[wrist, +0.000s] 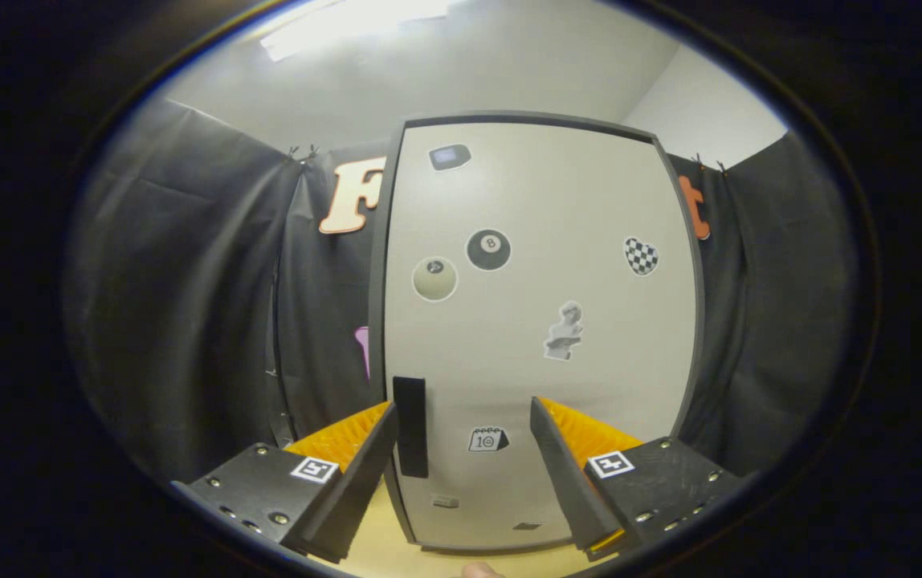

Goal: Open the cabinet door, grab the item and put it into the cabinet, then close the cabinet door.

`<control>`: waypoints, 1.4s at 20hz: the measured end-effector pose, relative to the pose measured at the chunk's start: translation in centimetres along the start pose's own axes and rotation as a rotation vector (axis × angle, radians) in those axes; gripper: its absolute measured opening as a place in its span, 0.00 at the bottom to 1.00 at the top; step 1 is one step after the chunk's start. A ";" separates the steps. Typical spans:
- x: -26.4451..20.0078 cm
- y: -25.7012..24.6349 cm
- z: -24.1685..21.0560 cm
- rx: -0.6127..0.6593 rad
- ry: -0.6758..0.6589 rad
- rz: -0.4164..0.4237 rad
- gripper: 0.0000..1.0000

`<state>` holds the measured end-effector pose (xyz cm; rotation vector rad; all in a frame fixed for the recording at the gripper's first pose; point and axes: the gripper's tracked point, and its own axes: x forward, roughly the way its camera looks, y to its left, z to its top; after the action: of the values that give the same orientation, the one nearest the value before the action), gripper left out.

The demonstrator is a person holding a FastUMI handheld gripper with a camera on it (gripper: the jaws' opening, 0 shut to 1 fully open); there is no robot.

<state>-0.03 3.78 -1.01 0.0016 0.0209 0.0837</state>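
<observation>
A tall cabinet (537,321) with a pale door in a dark frame stands straight ahead, its door closed. Several stickers dot the door. A dark vertical handle (410,426) sits near the door's left edge, low down. My gripper (463,412) is open, its fingers spread wide just in front of the door's lower part. The left finger (365,461) lies beside the handle, the right finger (561,461) well to the handle's right. Nothing is held between them.
The cabinet rests on a light wooden tabletop (385,554) seen below the fingers. Black cloth (188,305) hangs as the booth wall on both sides of the cabinet. A small rounded bit, perhaps a fingertip (481,571), shows at the table's near edge.
</observation>
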 end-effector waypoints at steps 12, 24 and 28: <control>4.1 3.8 -3.8 -0.045 0.076 0.024 0.97; 8.9 4.4 -6.3 -0.044 0.119 -0.037 0.85; 8.9 3.8 -6.4 -0.089 0.100 -0.079 0.65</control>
<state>8.41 8.31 -7.58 -0.0925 0.1169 0.0059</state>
